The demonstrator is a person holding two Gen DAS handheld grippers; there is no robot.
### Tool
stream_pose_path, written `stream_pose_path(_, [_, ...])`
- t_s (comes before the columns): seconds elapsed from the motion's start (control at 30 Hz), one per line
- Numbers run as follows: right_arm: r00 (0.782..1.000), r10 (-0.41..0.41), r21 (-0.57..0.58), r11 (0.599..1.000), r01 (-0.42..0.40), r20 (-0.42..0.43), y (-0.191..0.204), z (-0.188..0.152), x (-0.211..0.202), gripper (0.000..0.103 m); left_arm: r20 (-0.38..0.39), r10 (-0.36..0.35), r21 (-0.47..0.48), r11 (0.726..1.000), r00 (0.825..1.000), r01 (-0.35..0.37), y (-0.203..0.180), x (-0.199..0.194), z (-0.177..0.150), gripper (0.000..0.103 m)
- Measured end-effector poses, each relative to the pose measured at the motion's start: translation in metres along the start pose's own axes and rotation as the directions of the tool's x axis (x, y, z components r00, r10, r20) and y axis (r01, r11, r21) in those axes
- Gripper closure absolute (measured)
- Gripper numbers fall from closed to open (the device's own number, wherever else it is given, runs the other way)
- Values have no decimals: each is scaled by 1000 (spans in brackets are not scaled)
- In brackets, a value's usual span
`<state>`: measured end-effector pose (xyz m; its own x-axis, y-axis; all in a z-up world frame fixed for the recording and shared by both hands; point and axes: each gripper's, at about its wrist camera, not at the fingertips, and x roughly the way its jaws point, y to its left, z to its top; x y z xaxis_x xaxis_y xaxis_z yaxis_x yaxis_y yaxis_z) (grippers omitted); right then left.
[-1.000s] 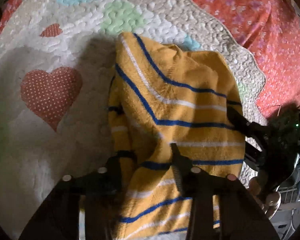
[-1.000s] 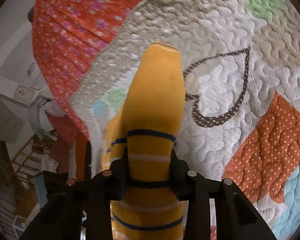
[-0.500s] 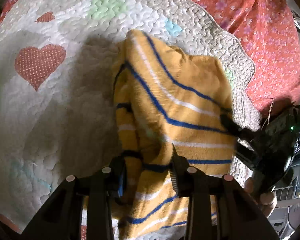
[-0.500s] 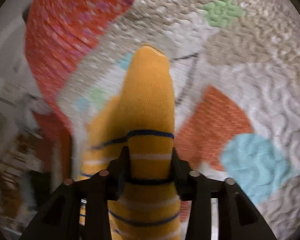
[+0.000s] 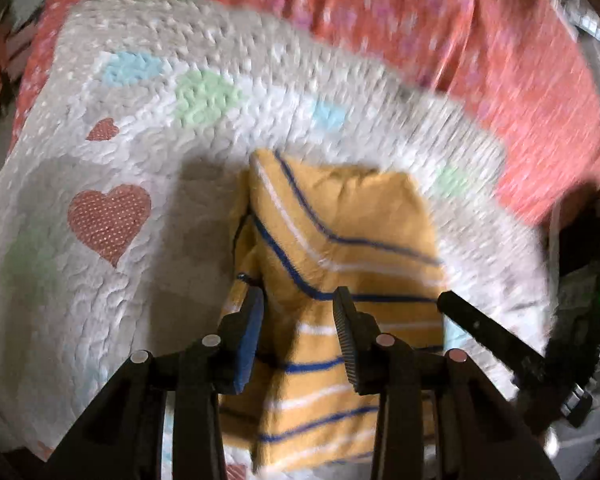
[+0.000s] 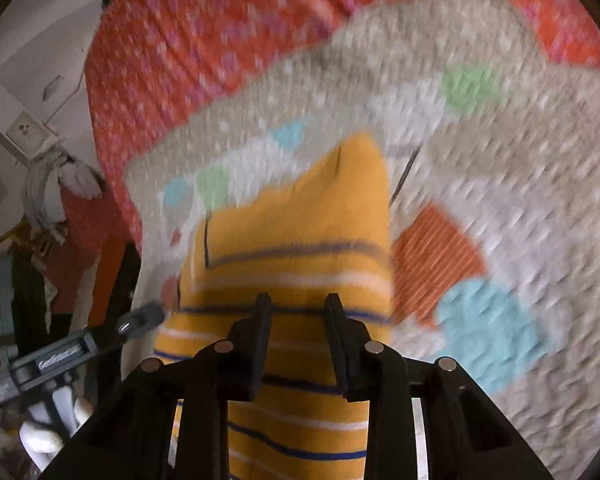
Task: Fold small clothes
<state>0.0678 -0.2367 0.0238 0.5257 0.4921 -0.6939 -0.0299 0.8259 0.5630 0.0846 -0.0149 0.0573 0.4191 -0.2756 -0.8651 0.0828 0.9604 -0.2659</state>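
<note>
item: yellow striped garment (image 5: 340, 264), lower centre of both frames, over a quilt (image 5: 100, 280). left gripper (image 5: 298, 340) pinched a bunched edge; right gripper (image 6: 296, 344) (jaws just closing) clamped another, probably to carry the fold across.

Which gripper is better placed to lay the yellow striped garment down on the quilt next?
Probably left. The left gripper holds the yellow blue-and-white-striped garment over open quilt; the right gripper, jaws just closing on it, sits nearer the quilt's edge.
</note>
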Motion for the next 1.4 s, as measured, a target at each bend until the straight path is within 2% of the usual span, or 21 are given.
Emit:
stream_pose_path(0.07, [1000, -27, -40, 999, 27, 9, 6, -3, 10, 72, -53, 43, -7, 999, 998, -43, 8, 27, -1, 66])
stream_pose_path(0.13, [999, -38, -55, 998, 39, 21, 11, -3, 10, 67, -64, 11, -42, 999, 998, -14, 20, 39, -3, 60])
stream_pose_path(0.23, [997, -44, -80, 996, 49, 65, 21, -4, -6, 63, -38, -44, -64, 997, 998, 41, 32, 29, -5, 59])
stream_pose_path(0.37, [991, -74, -31, 996, 78, 110, 24, -28, -33, 57, 9, -14, -28, 999, 1000, 15, 37, 3, -13, 52])
stream_pose_path(0.47, [983, -137, -63, 987, 145, 126, 37, -59, -48, 54, 53, 44, 35, 998, 998, -45, 40, -22, -41, 52])
stream_pose_path(0.57, [956, -236, -115, 959, 258, 172, 52, -97, -64, 51, 100, 77, 64, 994, 992, -84, 46, -44, -79, 52])
stream_pose_path(0.63, [942, -280, -108, 947, 303, 185, 55, -119, -68, 45, 116, 93, 51, 994, 989, -99, 53, -51, -103, 48])
stream_pose_path(0.67, [937, -299, -101, 942, 319, 179, 55, -129, -69, 44, 118, 92, 41, 994, 989, -98, 54, -52, -112, 46])
stream_pose_path(0.8, [932, -346, -104, 928, 357, 112, 52, -161, -65, 44, 76, 100, 0, 995, 992, -100, 60, -48, -152, 46])
stream_pose_path(0.9, [926, -363, -118, 920, 374, 104, 54, -178, -68, 44, 72, 115, 23, 993, 991, -117, 54, -53, -176, 46])
stream_pose_path(0.97, [920, -383, -131, 911, 391, 82, 53, -185, -63, 39, 86, 127, 53, 990, 988, -132, 47, -56, -185, 46])
stream_pose_path(1.07, [910, -414, -140, 899, 414, 31, 43, -191, -47, 38, 83, 143, 68, 987, 986, -148, 43, -51, -188, 45])
stream_pose_path(1.17, [898, -439, -135, 889, 438, 25, 35, -193, -38, 38, 76, 158, 62, 985, 985, -163, 47, -43, -188, 45])
stream_pose_path(1.33, [894, -448, -114, 887, 448, 22, 28, -190, -31, 37, 71, 184, 74, 979, 980, -189, 55, -29, -193, 45])
stream_pose_path(1.4, [893, -449, -102, 888, 448, 13, 24, -189, -27, 35, 92, 194, 96, 975, 977, -202, 53, -27, -195, 43])
